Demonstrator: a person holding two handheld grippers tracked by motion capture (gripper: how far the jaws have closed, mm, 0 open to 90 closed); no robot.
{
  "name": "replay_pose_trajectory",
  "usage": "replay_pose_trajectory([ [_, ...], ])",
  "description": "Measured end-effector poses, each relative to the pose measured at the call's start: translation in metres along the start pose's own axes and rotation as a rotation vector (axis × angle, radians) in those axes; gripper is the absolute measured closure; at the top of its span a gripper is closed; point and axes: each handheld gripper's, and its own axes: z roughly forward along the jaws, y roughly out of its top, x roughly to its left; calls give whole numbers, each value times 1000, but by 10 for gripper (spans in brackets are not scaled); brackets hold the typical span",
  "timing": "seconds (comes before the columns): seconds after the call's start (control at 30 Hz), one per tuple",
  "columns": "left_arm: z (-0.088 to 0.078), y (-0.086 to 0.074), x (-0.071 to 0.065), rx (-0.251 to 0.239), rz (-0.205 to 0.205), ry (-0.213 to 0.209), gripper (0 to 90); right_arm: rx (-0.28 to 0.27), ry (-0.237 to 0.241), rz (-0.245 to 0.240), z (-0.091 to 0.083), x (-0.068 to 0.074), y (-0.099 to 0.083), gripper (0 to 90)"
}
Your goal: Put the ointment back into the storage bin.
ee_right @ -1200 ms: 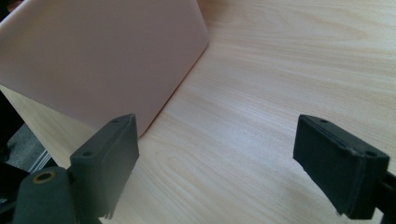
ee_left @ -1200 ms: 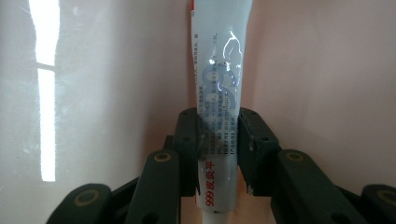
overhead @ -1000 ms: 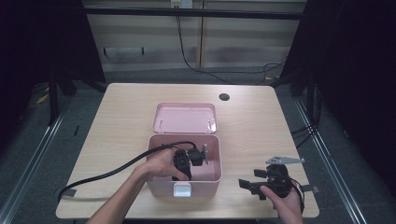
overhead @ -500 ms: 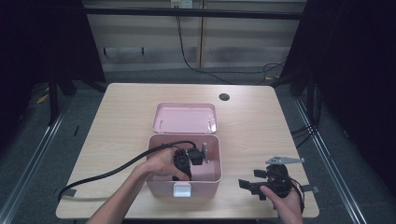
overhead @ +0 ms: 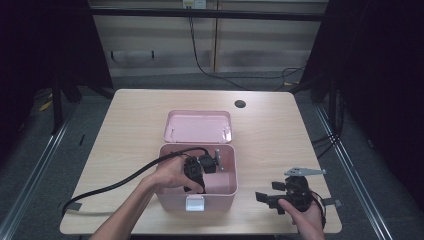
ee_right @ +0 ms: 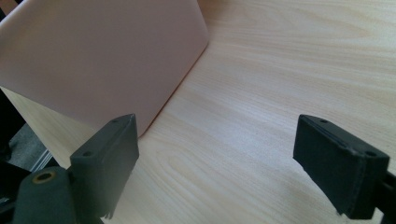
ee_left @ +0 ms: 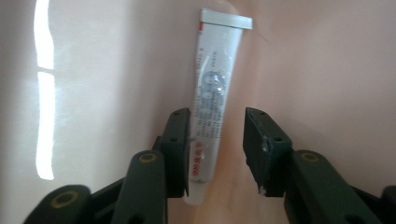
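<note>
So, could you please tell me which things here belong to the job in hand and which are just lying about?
In the job:
- pink box, lid open
- white tube inside it
- left hand-held gripper, open around the tube

Lying about:
- right hand-held gripper, open, idle on the table

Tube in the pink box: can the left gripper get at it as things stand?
Probably yes. The left gripper is down inside the open pink box, jaws apart around the tube's lower end, nothing between them.
</note>
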Motion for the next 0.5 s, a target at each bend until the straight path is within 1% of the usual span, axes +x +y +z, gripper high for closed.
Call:
replay_pose_trajectory([
  [0.03,-2,0,0,-8,-2,3,612,0,1,0,0,0,0,137],
  [0.07,-5,-1,-2,-22,7,12,613,-1,1,0,0,0,0,137],
  [0.13,-10,-2,-5,-47,-1,22,612,-1,1,0,0,0,0,137],
  [0.2,-14,-2,-8,-48,7,36,611,0,0,0,0,0,0,137],
  [0.27,-19,-4,-11,-53,-2,62,612,0,2,-1,0,0,0,137],
  [0.3,-20,-5,-11,-61,-9,62,611,-1,3,-4,1,0,0,137],
  [0.33,-22,-6,-12,-64,-6,67,604,0,3,-6,1,0,0,137],
  [0.37,-24,-6,-13,-76,-7,73,600,-1,3,-4,1,0,0,137],
  [0.47,-31,-8,-18,-93,4,77,592,-1,2,0,0,0,0,138],
  [0.5,-33,-9,-19,-96,0,78,586,0,2,-1,0,0,0,137],
])
